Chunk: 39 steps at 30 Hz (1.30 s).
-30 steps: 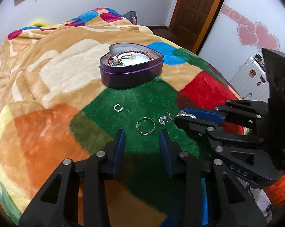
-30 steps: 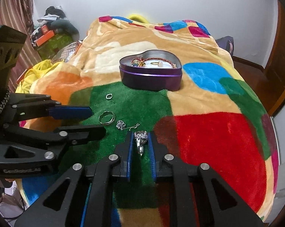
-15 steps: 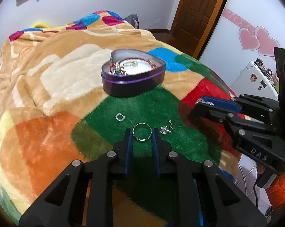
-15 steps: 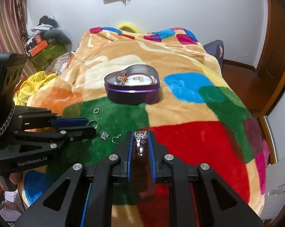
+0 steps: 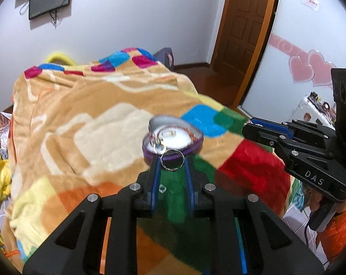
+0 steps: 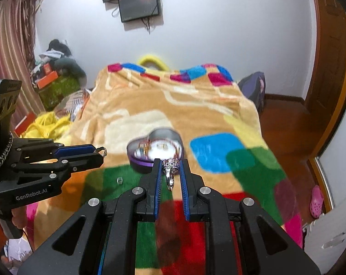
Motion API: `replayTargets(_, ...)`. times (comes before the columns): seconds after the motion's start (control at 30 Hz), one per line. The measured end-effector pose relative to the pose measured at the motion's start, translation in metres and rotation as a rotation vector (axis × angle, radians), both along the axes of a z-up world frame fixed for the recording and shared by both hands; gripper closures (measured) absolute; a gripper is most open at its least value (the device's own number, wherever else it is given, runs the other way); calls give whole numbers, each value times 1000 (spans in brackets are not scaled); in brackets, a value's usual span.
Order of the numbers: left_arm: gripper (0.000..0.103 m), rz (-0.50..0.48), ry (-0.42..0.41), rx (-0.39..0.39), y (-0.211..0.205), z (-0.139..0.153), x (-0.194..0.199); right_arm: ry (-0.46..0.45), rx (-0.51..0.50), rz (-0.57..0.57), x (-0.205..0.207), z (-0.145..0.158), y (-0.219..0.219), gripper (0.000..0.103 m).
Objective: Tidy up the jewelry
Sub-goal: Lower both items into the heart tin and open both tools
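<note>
My left gripper [image 5: 172, 163] is shut on a silver hoop bangle [image 5: 173, 159] and holds it up above the blanket, just short of the purple heart-shaped tin [image 5: 191, 147]. My right gripper [image 6: 170, 167] is shut on a silver jewelled piece [image 6: 171, 169], also raised, in front of the same tin [image 6: 136, 158]. The tin holds a red cord bracelet and small pieces. A small silver ring [image 5: 162, 188] lies on the green patch; it also shows in the right wrist view [image 6: 120, 180]. Each gripper shows in the other's view, left [image 6: 99, 152] and right [image 5: 249, 126].
The colourful patchwork blanket [image 5: 92, 123] covers the bed. A brown door [image 5: 244, 34] and a wardrobe with pink hearts [image 5: 310, 68] stand at the right. Clutter and yellow cloth [image 6: 46, 123] lie left of the bed. A backpack [image 6: 253, 89] sits by the far corner.
Both grippers have lifted off the blanket with their pieces and risen toward the tin. The left closed on the hoop one second ago.
</note>
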<state>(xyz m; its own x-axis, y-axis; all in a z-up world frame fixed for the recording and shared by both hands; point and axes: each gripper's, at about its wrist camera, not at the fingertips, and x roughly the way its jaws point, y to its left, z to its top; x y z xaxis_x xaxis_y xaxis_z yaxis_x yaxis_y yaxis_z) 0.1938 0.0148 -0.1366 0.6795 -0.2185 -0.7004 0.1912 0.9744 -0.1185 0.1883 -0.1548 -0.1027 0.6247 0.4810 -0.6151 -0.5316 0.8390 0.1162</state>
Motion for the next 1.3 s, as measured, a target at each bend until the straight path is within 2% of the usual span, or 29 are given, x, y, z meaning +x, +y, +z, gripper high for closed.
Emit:
replayTargets(0.23, 83, 8, -61, -1, 0, 17, 6, -56, 44, 7, 6, 17, 7, 89)
replayTargets(0.47, 83, -2, -69, -18, 0, 19, 21, -65, 66, 13, 18, 17, 15, 89)
replayTargets(0.93, 83, -22, 27, -24, 1, -21, 61, 68, 40, 28, 61, -25, 30, 89)
replayTargets(1.3, 83, -42, 75, -21, 0, -41, 74, 133, 9, 58, 74, -42, 36, 89)
